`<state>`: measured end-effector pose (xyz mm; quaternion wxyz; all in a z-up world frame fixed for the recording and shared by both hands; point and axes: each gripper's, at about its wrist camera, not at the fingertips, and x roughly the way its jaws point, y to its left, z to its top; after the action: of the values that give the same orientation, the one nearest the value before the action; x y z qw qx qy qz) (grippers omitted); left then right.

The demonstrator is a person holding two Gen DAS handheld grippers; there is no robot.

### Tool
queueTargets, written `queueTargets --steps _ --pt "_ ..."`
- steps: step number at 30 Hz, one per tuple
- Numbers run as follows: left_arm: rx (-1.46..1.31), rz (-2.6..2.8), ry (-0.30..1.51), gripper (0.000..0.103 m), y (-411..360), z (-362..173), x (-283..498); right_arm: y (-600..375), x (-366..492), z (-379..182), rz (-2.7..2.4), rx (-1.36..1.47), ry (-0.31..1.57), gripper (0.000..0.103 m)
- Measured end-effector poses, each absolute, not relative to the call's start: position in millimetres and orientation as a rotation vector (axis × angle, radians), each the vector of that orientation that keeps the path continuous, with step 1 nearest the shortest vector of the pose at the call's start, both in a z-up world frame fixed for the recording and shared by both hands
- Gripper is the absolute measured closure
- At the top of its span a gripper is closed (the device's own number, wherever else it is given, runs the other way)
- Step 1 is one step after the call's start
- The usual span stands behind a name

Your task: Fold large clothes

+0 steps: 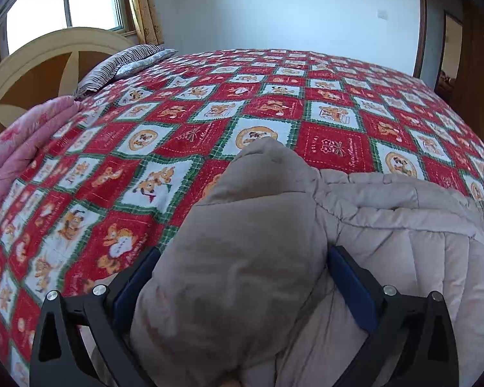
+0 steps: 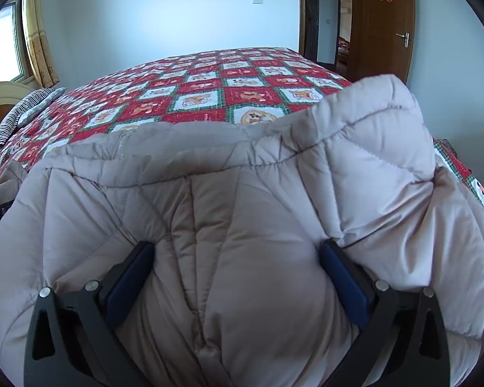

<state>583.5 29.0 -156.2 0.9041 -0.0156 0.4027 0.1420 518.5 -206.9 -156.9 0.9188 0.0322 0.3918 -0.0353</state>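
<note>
A beige quilted down coat [image 1: 403,225] lies bunched at the near edge of the bed. In the left wrist view a thick fold of it, possibly a sleeve or the hood, fills the gap between the blue pads, and my left gripper [image 1: 243,251] is shut on that fold. The right wrist view shows the coat [image 2: 274,167] heaped up in front of the camera, one part standing tall at the right. My right gripper [image 2: 237,245] is shut on a puffy bulge of the coat, with the fabric pressed against both pads. The coat's underside is hidden.
The bed carries a red, white and green cartoon-check bedspread [image 1: 209,113]. At its left end sit a striped pillow [image 1: 126,64], a pink folded quilt [image 1: 25,142] and a cream headboard [image 1: 48,58]. A brown door [image 2: 384,25] stands open at the far right.
</note>
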Motion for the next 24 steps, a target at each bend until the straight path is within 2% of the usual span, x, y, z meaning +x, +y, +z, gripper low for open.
queueTargets --steps 8,13,19,24 --pt "0.045 0.152 0.79 0.001 -15.7 -122.6 543.6 -206.6 518.7 -157.4 -0.076 0.063 0.803 0.0" --pt "0.194 0.166 0.736 0.001 -47.3 -151.5 540.8 -212.9 513.8 -151.5 -0.048 0.097 0.793 0.0" --pt "0.151 0.153 0.738 0.001 -43.6 -161.3 543.9 -249.2 482.8 -110.4 -0.047 0.194 0.67 0.002" --pt "0.167 0.159 0.736 0.001 -46.6 -162.5 543.0 -283.4 495.3 -108.1 -0.15 0.198 0.677 0.002"
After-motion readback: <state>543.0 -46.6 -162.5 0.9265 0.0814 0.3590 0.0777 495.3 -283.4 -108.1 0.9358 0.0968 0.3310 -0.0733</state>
